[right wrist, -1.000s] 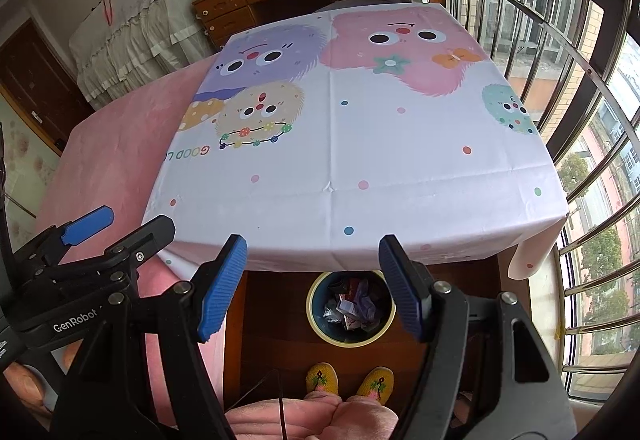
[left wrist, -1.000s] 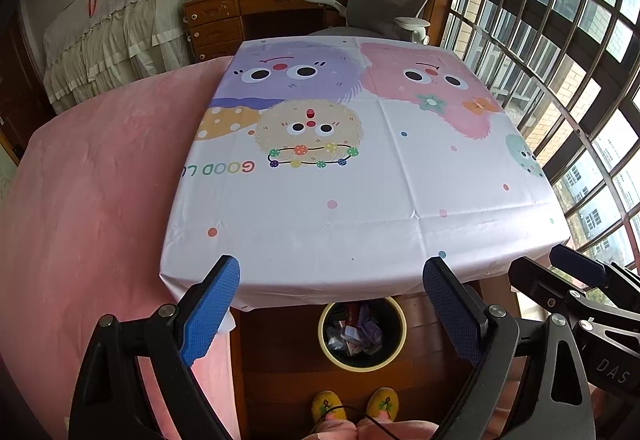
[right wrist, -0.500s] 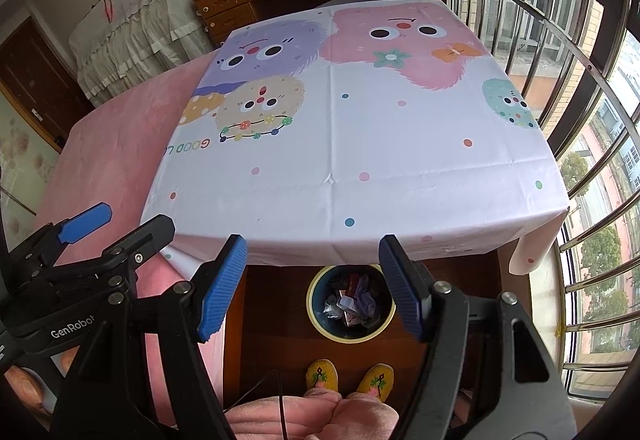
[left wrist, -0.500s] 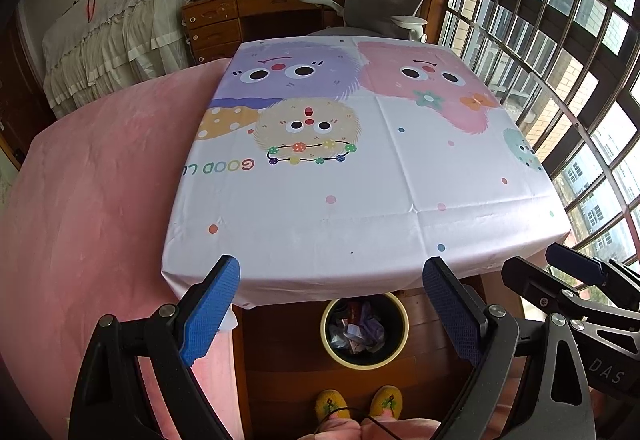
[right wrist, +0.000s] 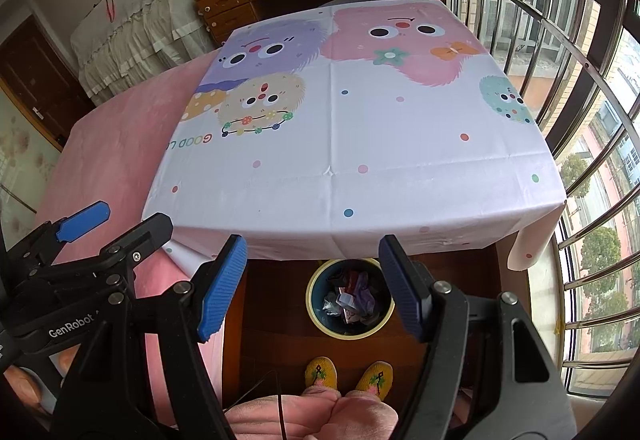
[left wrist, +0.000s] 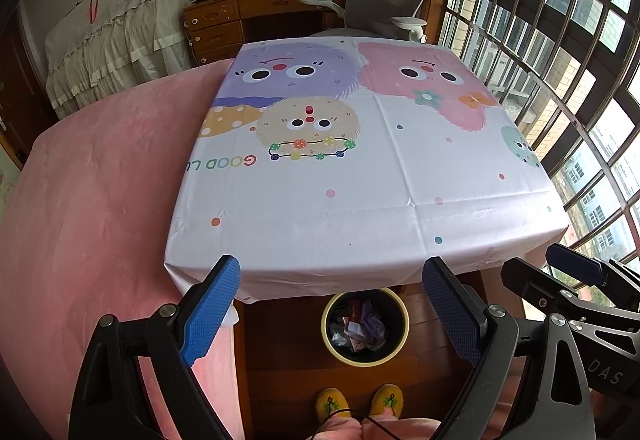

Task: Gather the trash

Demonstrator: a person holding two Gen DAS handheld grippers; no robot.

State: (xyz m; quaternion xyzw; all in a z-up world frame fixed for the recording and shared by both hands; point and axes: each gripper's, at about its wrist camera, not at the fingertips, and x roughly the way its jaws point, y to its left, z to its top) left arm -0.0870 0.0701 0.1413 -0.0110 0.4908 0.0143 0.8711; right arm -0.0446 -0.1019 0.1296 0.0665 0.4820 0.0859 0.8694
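The fingers of my left gripper (left wrist: 331, 306) are standing wide apart and are holding nothing, and the fingers of my right gripper (right wrist: 313, 286) are spread the same way, also empty. I am keeping both grippers side by side; the right one is showing at the right edge of the left wrist view, and the left one at the left edge of the right wrist view.

Beyond the fingertips of both grippers the tablecloth (left wrist: 360, 176) with cartoon monsters is lying flat over the table, and I am not seeing any trash on it. The trash (left wrist: 360, 326) is already lying in the round bin (left wrist: 404, 324), which is standing on the wooden floor, below and between my fingers in both views, just under the near edge of the cloth. Nearer to me than the bin, the person's yellow slippers (right wrist: 348, 378) are showing.

I am judging that the collecting is done or almost done. What could go wrong now: if I am lowering a gripper toward the bin, a finger could catch the hanging edge of the cloth and pull it off the table. A finger could also knock the rim and tip the bin, because it looks light and full. Some scrap may be hiding behind the grippers, outside my view.
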